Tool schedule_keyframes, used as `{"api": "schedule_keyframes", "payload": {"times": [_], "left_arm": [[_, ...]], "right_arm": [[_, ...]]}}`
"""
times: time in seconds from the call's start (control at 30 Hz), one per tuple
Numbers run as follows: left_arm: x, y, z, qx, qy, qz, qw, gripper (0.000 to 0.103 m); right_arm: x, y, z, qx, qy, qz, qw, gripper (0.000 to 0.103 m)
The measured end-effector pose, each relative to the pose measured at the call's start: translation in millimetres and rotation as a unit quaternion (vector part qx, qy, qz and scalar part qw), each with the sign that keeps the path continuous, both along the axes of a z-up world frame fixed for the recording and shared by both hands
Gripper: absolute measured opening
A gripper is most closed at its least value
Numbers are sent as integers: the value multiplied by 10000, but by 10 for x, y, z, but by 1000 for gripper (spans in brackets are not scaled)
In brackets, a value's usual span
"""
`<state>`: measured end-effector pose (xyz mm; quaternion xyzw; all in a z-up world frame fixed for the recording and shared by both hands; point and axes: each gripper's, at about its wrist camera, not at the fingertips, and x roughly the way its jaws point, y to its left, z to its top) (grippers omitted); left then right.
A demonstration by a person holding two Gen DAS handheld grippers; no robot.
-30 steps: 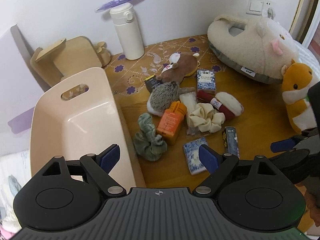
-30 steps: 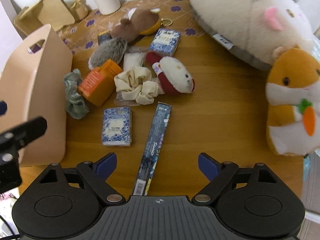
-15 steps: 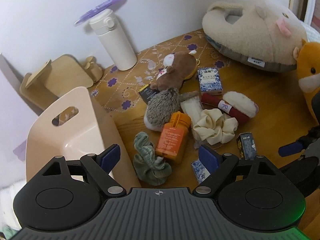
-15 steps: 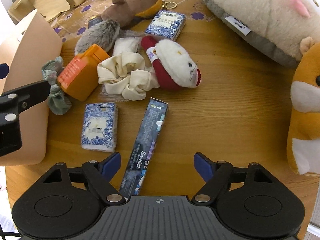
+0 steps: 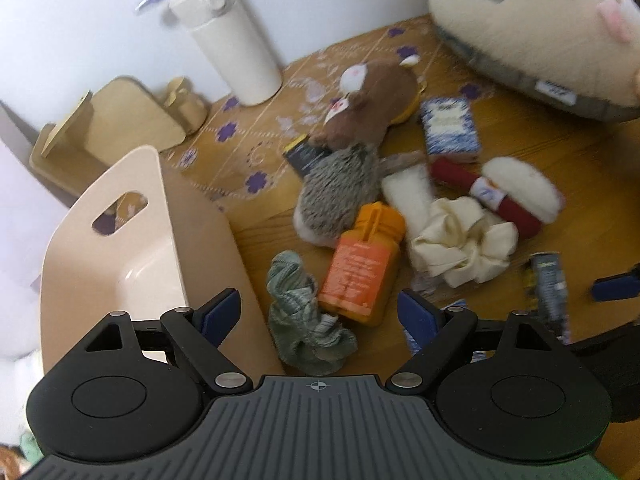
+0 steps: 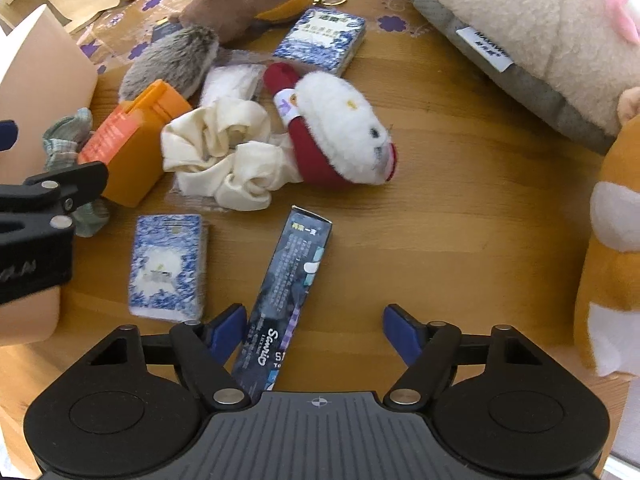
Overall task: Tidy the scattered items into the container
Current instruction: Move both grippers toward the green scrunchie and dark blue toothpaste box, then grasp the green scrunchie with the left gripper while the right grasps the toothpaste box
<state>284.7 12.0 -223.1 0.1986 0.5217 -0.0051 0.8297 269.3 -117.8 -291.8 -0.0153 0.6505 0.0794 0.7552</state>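
We found the right gripper (image 6: 314, 330) poised nose-down over the long dark-blue printed carton (image 6: 288, 300) lying flat on the wooden bench (image 6: 460, 248). Its fingers (image 6: 400, 330) stood fairly wide and were closing; the near end of the carton lay between them, close beside the left-hand finger, and neither pad pressed on it. We judged the grasp to be off-centre: the gripper ought to shift so the carton sat midway between the fingers, square across its narrow width, before closing fully, lest it pivot or skid. The blue-and-white patterned packet (image 6: 168, 266) lay just beside the carton and needed to be kept clear of the closing finger.

The left gripper (image 5: 320, 314) hung with its fingers (image 5: 220, 312) wide apart and held nothing; the crumpled grey-green cloth (image 5: 304, 316) and the orange plastic bottle (image 5: 362, 270) lay on the bench below and between them, untouched as far as we could tell.

The cream plastic basket with a cut-out handle (image 5: 120, 216) stood at the left edge of the bench, touching nothing we could identify. What we could see of its interior held no items; its near portion was hidden behind the gripper body. All scattered items remained on the bench.
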Motion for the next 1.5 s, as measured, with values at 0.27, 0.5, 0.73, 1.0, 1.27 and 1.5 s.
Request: {"api": "schedule_keyframes", "payload": {"times": [0.27, 0.5, 0.73, 1.0, 1.27, 1.5], "left_arm": [[35, -75, -119, 383, 230, -150, 9989, 87], [70, -193, -274, 970, 734, -467, 9915, 61], [49, -209, -327, 1234, 747, -616, 9876, 59], [-3, -162, -360, 1701, 548, -673, 9816, 27], [-10, -161, -399, 2003, 365, -730, 9763, 13], [-38, -180, -375, 2006, 236, -702, 9769, 10]], "right_arm": [[72, -114, -4, -121, 22, -86, 9999, 78], [101, -47, -7, -134, -9, 1, 9999, 77], [139, -113, 17, -106, -47, -5, 9999, 58], [105, -198, 48, -152, -115, -108, 9998, 37], [30, -295, 86, -40, -115, -203, 9997, 21], [6, -349, 80, 163, -101, -434, 9989, 21]]}}
